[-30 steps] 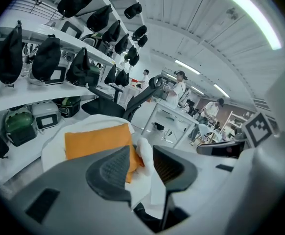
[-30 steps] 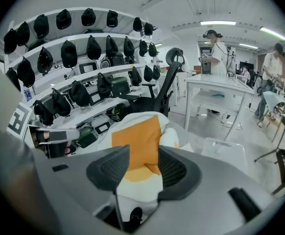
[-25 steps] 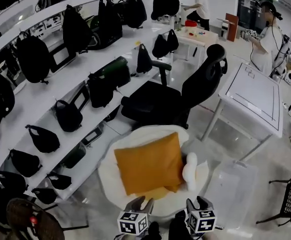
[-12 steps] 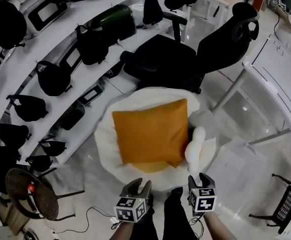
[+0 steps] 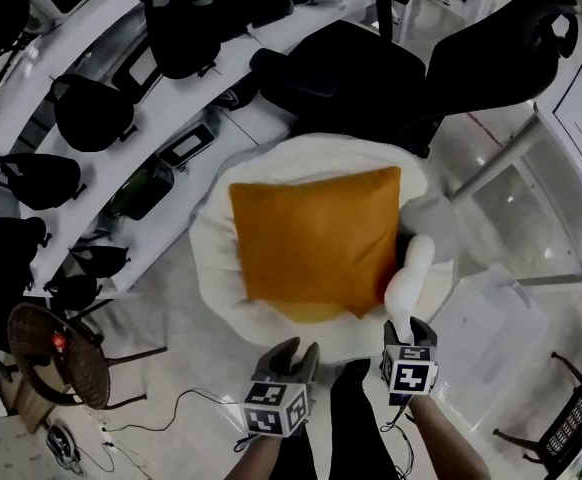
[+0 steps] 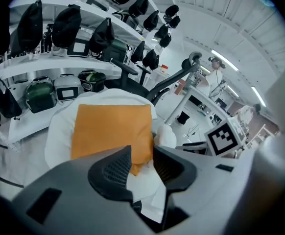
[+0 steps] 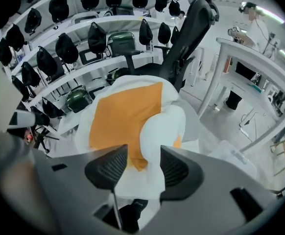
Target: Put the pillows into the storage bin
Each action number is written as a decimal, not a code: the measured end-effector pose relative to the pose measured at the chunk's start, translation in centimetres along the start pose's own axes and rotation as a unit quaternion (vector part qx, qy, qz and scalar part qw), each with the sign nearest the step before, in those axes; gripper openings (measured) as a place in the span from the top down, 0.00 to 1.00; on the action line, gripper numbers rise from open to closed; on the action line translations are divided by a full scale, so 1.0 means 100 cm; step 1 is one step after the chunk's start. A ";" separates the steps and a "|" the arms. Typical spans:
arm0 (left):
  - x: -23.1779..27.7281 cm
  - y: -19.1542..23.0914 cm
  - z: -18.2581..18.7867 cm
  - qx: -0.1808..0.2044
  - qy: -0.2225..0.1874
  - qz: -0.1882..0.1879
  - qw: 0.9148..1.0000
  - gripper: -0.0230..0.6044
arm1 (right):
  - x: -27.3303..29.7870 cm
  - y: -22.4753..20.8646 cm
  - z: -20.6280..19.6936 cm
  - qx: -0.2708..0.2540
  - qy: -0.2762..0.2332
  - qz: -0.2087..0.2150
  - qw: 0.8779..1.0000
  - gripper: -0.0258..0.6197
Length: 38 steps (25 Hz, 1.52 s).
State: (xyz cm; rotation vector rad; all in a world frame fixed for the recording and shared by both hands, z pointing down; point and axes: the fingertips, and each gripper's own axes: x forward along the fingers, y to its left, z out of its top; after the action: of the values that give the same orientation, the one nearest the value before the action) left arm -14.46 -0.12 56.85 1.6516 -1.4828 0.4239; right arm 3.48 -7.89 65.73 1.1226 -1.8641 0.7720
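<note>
Left gripper [image 5: 289,356] jaws apart, nothing clamped. Right gripper [image 5: 411,328] jaws opening, empty too, white pillow [image 5: 409,280] just ahead. Orange pillow [image 5: 316,238] flat on big white cushion [image 5: 216,268], white pillow at its right edge. Clear bin [image 5: 491,328] on floor just right of cushion, both pillows outside it.

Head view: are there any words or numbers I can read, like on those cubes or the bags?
No readable text anywhere.
Left cube, right cube: black-and-white square patterns, no letters or numbers.
Black bags: any labels are too small and dark to read.
Orange pillow: plain, no print.
</note>
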 end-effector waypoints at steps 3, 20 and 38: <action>0.012 0.009 -0.007 -0.010 0.000 0.011 1.000 0.75 | 0.022 -0.005 -0.001 -0.011 0.010 -0.008 1.000 0.63; 0.039 0.039 -0.042 -0.058 0.007 0.030 0.998 0.75 | 0.097 -0.018 -0.006 -0.101 0.048 -0.113 0.987 0.64; 0.009 0.022 -0.034 -0.028 0.013 -0.002 1.000 0.75 | 0.032 -0.034 -0.034 -0.041 0.044 -0.102 0.993 0.82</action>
State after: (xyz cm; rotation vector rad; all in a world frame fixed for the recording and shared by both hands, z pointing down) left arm -15.29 2.06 60.31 1.5992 -1.4592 0.3972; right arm 6.75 -7.87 70.45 1.1848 -1.6637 0.6129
